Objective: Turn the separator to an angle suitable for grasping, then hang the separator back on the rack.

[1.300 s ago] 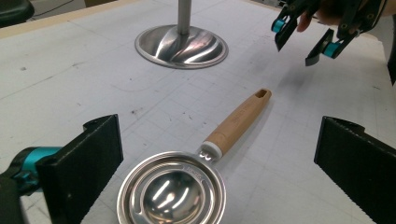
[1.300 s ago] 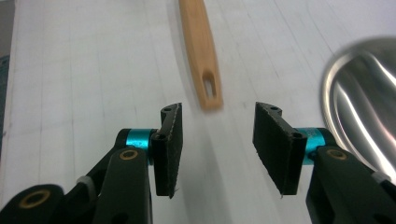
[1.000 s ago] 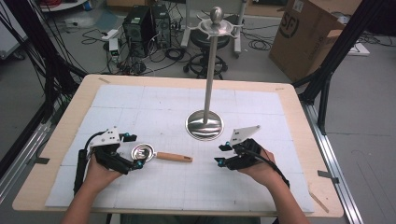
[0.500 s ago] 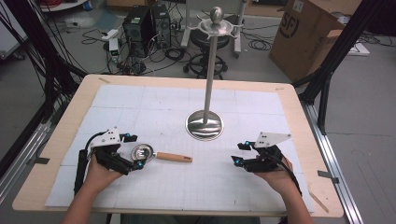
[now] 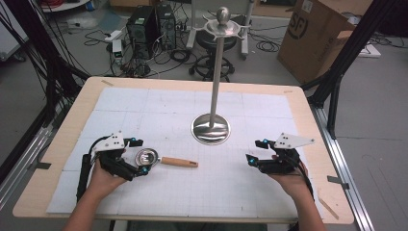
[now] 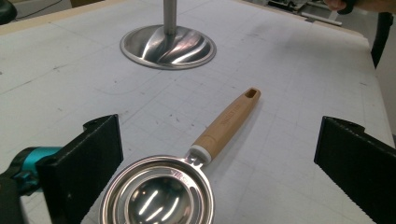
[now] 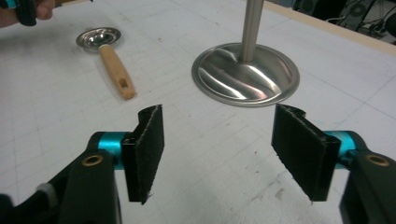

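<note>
A high view shows a pale bench (image 5: 308, 103) covered by a white gridded mat. A person's forearms enter from the bottom edge, each hand holding a set of tongs.

The left tongs (image 5: 139, 157) sit at the lower left of the frame, spread wide around the bowl of a small metal measuring scoop (image 5: 147, 157). The scoop lies flat on the mat, its wooden handle (image 5: 179, 162) pointing toward the centre of the frame. In the left gripper view, the scoop (image 6: 161, 193) rests between the two black jaws, near the left one, not yet pinched.

The right tongs (image 5: 256, 151) are at the lower right of the frame, spread open and holding nothing. Over the last second this hand has drawn away from the middle of the bench toward the right edge, and now rests well apart from the scoop. The left hand has stayed where it was.

A tall metal stand (image 5: 211, 126) with a round base rises at the centre of the frame; its top carries small arms that look like hooks. In the right gripper view, the stand's base (image 7: 245, 74) sits ahead in the upper middle.

The retreat of the right hand suggests the left one will pick up the scoop alone, probably to hang it on the stand.
</note>
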